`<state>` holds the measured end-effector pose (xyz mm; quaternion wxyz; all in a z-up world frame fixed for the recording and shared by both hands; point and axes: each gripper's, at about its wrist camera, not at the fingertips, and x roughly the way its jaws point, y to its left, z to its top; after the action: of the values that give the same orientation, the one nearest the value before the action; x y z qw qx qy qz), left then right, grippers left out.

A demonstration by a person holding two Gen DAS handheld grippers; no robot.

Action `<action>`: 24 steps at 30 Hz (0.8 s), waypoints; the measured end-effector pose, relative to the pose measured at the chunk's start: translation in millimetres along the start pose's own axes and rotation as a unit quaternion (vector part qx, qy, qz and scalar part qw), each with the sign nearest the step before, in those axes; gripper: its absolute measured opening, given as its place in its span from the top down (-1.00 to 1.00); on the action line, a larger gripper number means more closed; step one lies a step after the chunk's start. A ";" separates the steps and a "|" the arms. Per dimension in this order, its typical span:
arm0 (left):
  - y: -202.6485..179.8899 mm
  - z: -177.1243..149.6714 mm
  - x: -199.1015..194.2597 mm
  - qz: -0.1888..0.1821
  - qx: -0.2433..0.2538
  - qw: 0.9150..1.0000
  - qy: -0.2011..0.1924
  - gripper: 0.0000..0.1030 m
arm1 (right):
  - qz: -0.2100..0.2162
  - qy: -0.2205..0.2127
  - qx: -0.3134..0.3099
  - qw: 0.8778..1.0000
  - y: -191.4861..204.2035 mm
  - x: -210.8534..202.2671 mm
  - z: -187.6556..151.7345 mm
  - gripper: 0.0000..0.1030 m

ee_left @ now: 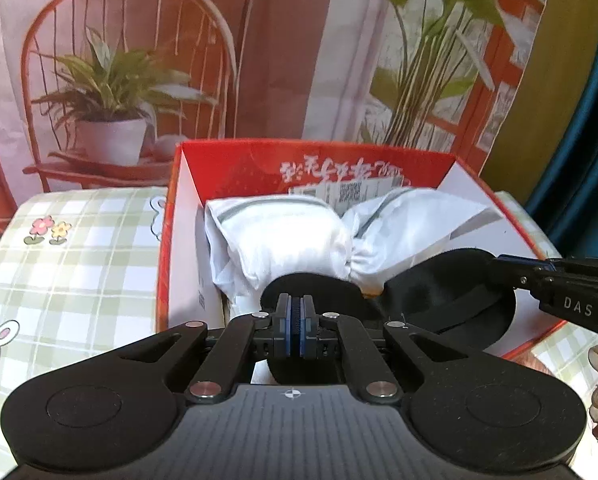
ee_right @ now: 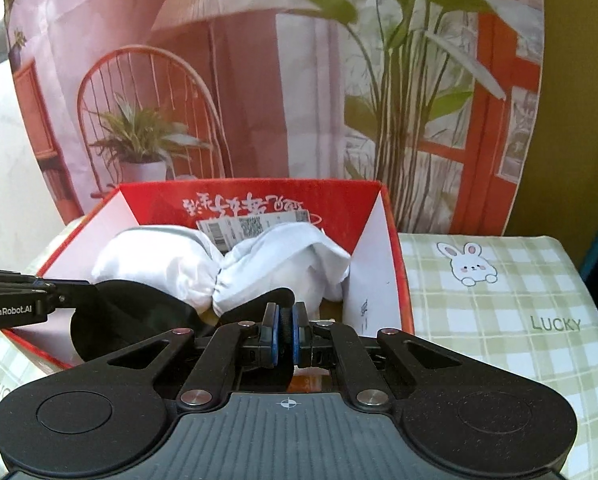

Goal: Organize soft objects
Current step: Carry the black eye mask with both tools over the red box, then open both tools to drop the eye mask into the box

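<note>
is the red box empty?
No, the red box already holds white cloth bundles, with a black cloth at its front.

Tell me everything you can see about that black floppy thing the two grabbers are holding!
The black fabric piece looks soft and matte, with rounded lobes like padded cups. It hangs low over the front of the red cardboard box, stretched between both tools. The left gripper pinches one end shut; the right gripper pinches the other. Behind it, touching its top edge, sits a bundled white cloth. What garment it is, I cannot tell.
</note>
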<state>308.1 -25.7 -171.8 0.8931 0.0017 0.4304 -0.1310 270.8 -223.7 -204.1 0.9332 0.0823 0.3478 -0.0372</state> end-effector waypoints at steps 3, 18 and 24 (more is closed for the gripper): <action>-2.2 -1.5 4.4 -0.002 0.005 1.000 0.006 0.90 | 0.003 0.012 0.015 1.000 -2.9 7.6 -2.5 0.88; -20.7 1.7 -23.6 0.035 0.042 0.998 -0.040 -0.86 | -0.026 -0.023 -0.023 0.999 5.6 -11.5 -10.7 -0.07; -19.1 -3.0 -43.9 0.048 0.031 0.997 -0.053 -1.00 | -0.028 -0.060 -0.012 0.998 3.9 -38.2 -14.3 -0.80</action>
<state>275.2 -33.6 -137.8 0.9194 0.0428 0.3777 -0.1011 233.2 -216.8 -189.2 0.9520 0.0589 0.2934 -0.0640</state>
